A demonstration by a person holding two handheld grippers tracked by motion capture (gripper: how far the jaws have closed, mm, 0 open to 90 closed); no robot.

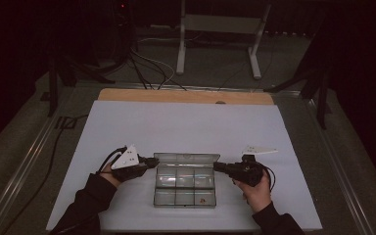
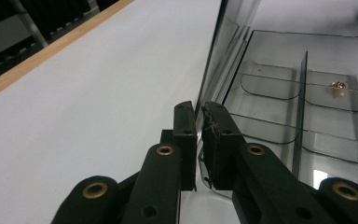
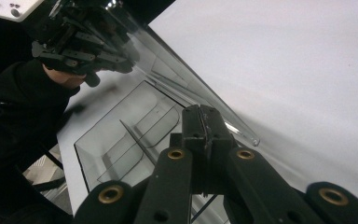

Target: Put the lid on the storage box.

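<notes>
White table (image 1: 127, 122), open clear box (image 1: 185, 183), one copper piece (image 2: 339, 85) inside.

No lettering, label, brand or number can be read anywhere — not on the clear box (image 1: 185, 183) — nor elsewhere.

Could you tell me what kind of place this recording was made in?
Probably a lab or workshop set up for recording: a white work table with a wooden back edge, loose cables on a grey floor, a metal stand frame behind, and dark surroundings.
</notes>
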